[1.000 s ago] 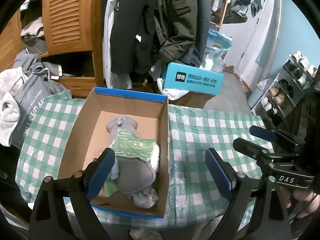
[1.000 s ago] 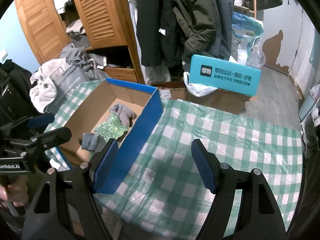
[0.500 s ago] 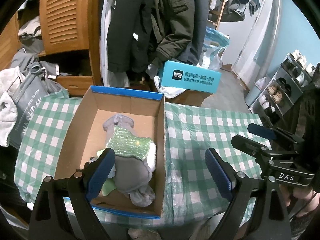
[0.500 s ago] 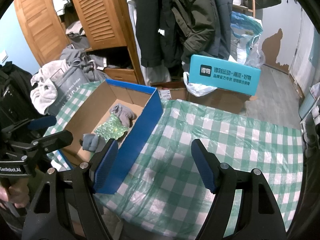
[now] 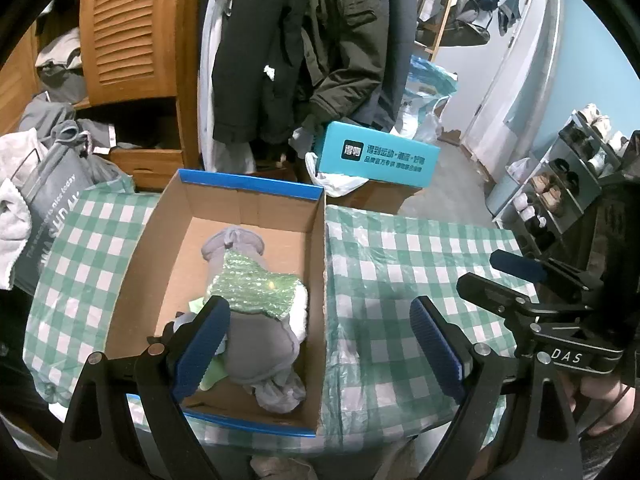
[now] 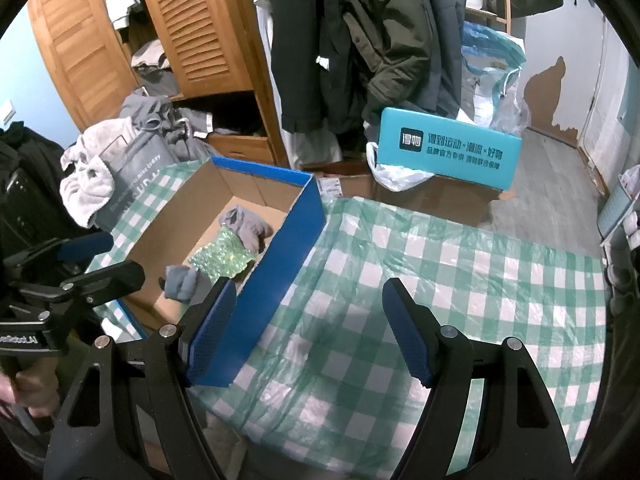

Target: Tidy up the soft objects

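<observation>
An open cardboard box (image 5: 144, 240) with blue rims sits on the left of the green checked table (image 5: 400, 264). Inside it lie grey soft items (image 5: 256, 340) with a green sparkly cloth (image 5: 256, 288) on top. The box (image 6: 276, 280) and the green cloth (image 6: 220, 258) also show in the right wrist view. My left gripper (image 5: 320, 344) is open and empty, held back above the box's near right corner. My right gripper (image 6: 308, 332) is open and empty above the table, right of the box.
A teal box (image 5: 376, 156) stands on a cardboard carton behind the table. Coats (image 5: 304, 40) hang beyond it beside a wooden wardrobe (image 5: 128, 32). A grey bag and clothes (image 5: 52, 184) are piled at left. A shoe rack (image 5: 560, 188) stands at right.
Both grippers have drawn back a little from the table, so the box and table look slightly smaller and farther. Both stay open and empty. The items in the box have not moved.
</observation>
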The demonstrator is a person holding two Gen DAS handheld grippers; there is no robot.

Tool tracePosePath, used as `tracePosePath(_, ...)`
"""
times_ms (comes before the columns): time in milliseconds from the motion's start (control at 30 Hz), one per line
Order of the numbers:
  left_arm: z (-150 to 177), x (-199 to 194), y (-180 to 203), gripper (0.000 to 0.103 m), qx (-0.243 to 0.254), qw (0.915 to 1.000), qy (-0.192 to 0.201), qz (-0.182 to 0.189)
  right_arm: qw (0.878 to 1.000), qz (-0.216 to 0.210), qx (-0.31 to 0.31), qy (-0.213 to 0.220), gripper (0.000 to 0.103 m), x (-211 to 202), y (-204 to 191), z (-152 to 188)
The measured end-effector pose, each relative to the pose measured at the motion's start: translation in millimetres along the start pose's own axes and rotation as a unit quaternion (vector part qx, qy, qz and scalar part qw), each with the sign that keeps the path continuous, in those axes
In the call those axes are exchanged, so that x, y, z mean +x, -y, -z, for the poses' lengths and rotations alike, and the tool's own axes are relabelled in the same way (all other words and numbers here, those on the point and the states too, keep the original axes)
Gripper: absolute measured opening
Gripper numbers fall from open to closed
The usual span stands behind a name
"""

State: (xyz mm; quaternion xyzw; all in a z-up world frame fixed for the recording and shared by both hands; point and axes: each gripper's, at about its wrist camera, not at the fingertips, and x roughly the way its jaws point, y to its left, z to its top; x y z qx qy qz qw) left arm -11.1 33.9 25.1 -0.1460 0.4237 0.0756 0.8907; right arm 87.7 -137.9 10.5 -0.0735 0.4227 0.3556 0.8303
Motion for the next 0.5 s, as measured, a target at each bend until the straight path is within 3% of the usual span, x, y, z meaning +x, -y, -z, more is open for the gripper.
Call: tracePosePath(500,3.2,2.5,1.4,0.093,0.009,0.9999,-0.006,-0.005,1.000,0.001,-0.001,-0.005,0.075,1.8,1.5,9.8)
